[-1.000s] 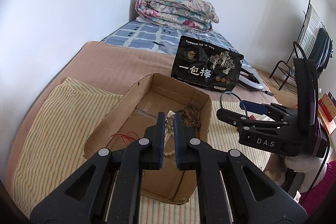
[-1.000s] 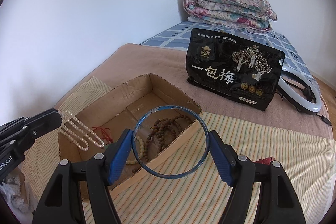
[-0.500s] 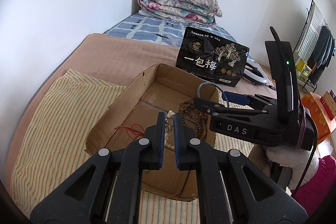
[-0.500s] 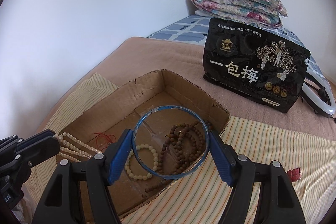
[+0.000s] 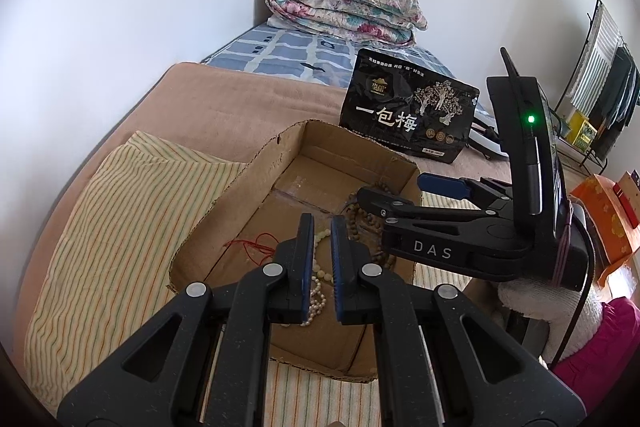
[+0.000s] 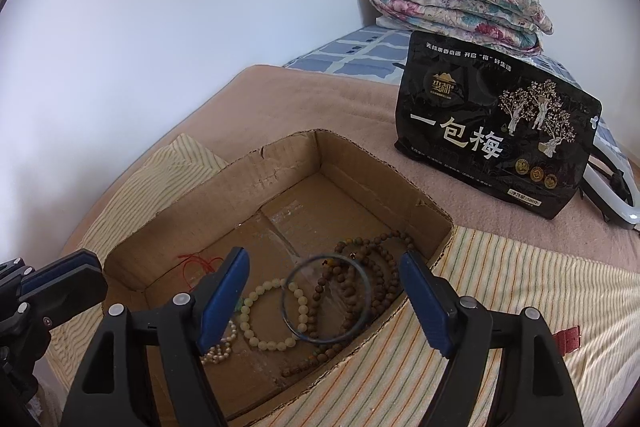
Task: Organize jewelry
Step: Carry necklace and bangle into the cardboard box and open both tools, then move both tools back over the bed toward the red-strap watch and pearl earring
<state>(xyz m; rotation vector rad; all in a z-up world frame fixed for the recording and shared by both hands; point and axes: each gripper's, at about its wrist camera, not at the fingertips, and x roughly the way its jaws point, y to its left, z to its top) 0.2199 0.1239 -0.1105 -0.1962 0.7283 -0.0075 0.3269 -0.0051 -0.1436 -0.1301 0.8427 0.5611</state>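
Note:
An open cardboard box [image 6: 280,163] sits on a striped cloth on the bed. Inside lie a thin blue bangle [image 6: 325,299], a cream bead bracelet [image 6: 272,311], brown wooden beads [image 6: 372,267], a red string [image 6: 196,263] and a pearl strand [image 6: 218,347]. My right gripper [image 6: 324,301] is open above the box with the bangle lying loose below it; it also shows in the left wrist view [image 5: 400,193]. My left gripper [image 5: 322,255] hovers over the box's near end, jaws slightly apart and empty, the pearl strand [image 5: 316,291] lying beneath.
A black snack bag [image 6: 496,131] stands behind the box. A folded floral quilt [image 6: 456,3] lies at the bed's head by the wall. A white ring light [image 6: 612,187] lies behind the bag. A clothes rack [image 5: 600,67] stands at far right.
My right gripper opened and the blue bangle dropped into the box onto the beads. My left gripper let go of the pearl strand, which now lies in the box.

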